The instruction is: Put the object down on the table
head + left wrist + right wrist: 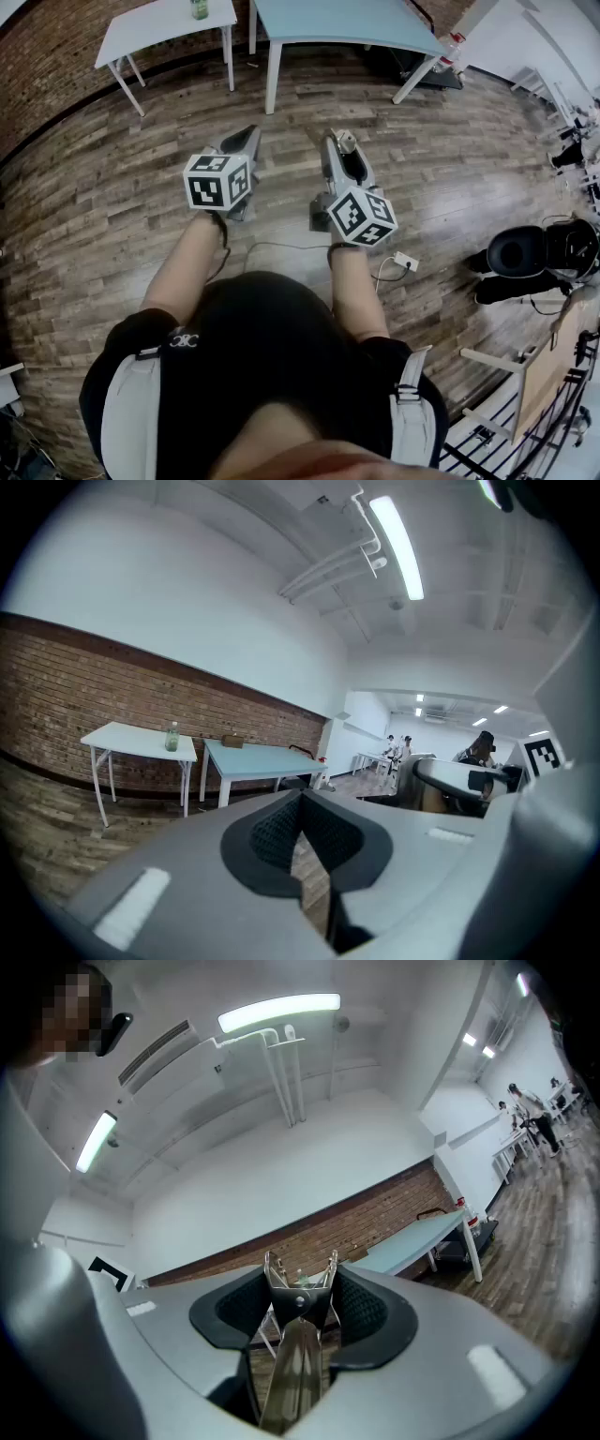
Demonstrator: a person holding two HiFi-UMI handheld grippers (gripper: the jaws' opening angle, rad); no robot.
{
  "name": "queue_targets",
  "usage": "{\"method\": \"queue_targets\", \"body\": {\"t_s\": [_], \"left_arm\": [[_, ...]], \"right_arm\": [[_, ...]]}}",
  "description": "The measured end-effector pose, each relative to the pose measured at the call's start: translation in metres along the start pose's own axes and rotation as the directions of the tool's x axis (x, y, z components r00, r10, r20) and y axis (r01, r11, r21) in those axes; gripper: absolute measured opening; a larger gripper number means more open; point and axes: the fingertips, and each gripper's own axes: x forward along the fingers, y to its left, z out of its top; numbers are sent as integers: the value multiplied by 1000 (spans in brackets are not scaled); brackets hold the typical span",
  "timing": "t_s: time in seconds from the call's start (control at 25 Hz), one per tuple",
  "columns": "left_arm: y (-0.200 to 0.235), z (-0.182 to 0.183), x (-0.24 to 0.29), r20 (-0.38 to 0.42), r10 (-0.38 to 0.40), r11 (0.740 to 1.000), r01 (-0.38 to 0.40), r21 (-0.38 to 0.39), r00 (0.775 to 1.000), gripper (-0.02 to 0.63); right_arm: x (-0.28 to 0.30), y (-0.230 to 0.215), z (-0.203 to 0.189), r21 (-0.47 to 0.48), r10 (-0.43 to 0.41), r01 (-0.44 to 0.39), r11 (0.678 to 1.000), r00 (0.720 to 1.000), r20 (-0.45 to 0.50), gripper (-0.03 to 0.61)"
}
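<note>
My right tongs (302, 1299) clamped on metal clip (292, 1382), level above wood floor (112, 206); left tongs (302, 808) together, empty; tables (337, 19) ahead.

The left gripper (300, 841) and right gripper (300, 1307) are grey with black bumpy pads (272, 836). Each cube (218, 181) has black and white squares. The metal clip (298, 1358) is shiny silver. The floor (112, 216) is brown wood, the wall (56, 686) red-brown brick, with a white table (159, 28), a light blue table (347, 19) and a green bottle (199, 7)
</note>
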Motion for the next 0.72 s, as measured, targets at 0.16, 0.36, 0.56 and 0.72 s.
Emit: {"method": "queue_targets", "body": {"t_s": [0.16,0.36,0.56,0.72], "left_arm": [[-7,-4,3,-8,11,1000,-11,5,1000,0],[-17,-11,11,-26,25,999,-24,24,999,0],[-28,-16,13,-36,40,998,-39,40,999,0],[-37,-20,18,-44,48,997,-46,61,998,0]], "right_arm": [[-5,-8,0,-11,-16,16,1000,1000,-5,222],[-7,-22,-1,-14,-30,29,999,999,-25,222],[-12,-34,3,4,-50,50,999,999,-23,225],[-13,-42,5,-18,-48,47,999,998,-34,225]]}}
